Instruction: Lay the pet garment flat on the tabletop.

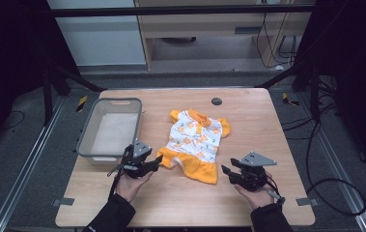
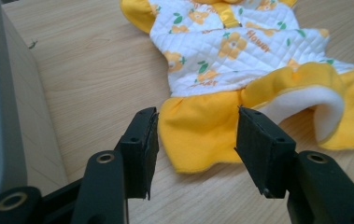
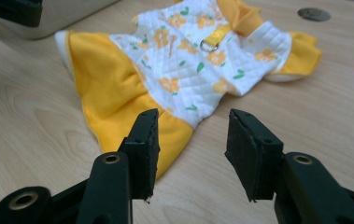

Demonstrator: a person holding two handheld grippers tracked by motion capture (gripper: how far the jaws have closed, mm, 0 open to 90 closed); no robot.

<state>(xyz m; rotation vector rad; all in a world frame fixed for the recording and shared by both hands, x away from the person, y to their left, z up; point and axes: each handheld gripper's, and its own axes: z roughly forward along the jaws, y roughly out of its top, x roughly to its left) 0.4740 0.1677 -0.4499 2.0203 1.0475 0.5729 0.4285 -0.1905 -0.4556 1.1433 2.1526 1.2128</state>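
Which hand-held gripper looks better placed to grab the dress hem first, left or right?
Probably the left hand-held gripper: its open jaws already frame the yellow hem of the dress. The right hand-held gripper, also open, sits just short of the hem's other corner.

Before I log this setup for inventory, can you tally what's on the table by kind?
Small yellow and white flowered dress: 1
Grey plastic basket: 1
Hand-held tool, left and right, both open at the dress's hem: 2
Round dark cap set in the table: 1
Total: 5
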